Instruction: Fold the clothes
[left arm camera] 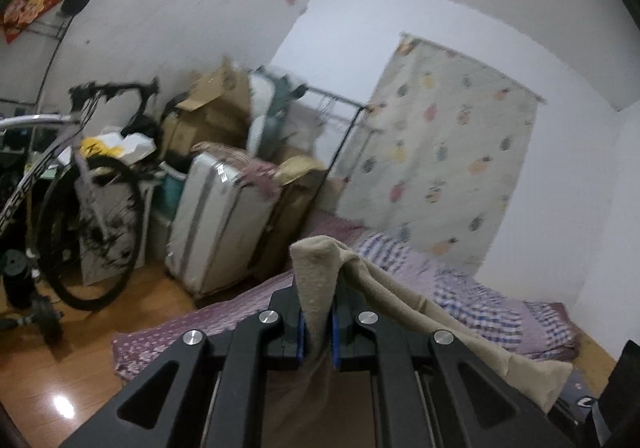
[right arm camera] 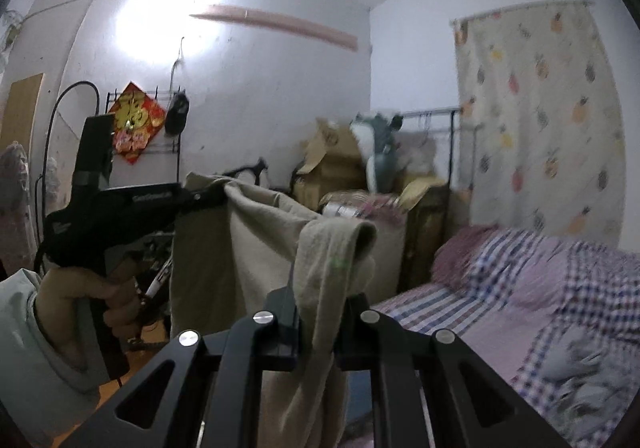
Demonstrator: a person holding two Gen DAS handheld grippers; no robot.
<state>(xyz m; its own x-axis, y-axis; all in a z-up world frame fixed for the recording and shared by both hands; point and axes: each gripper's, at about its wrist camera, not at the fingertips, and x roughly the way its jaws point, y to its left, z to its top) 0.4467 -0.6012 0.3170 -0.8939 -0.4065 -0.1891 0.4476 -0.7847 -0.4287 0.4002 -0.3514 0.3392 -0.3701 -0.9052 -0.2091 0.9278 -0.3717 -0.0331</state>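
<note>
Left hand-held gripper clamped on beige garment edge, right hand-held gripper clamped on another bunch; cloth hangs in air btwn them, near bed. Soft, light, droopy, so grip corners/hem. Bed has open room on the right; bike + suitcase clutter far left.
</note>
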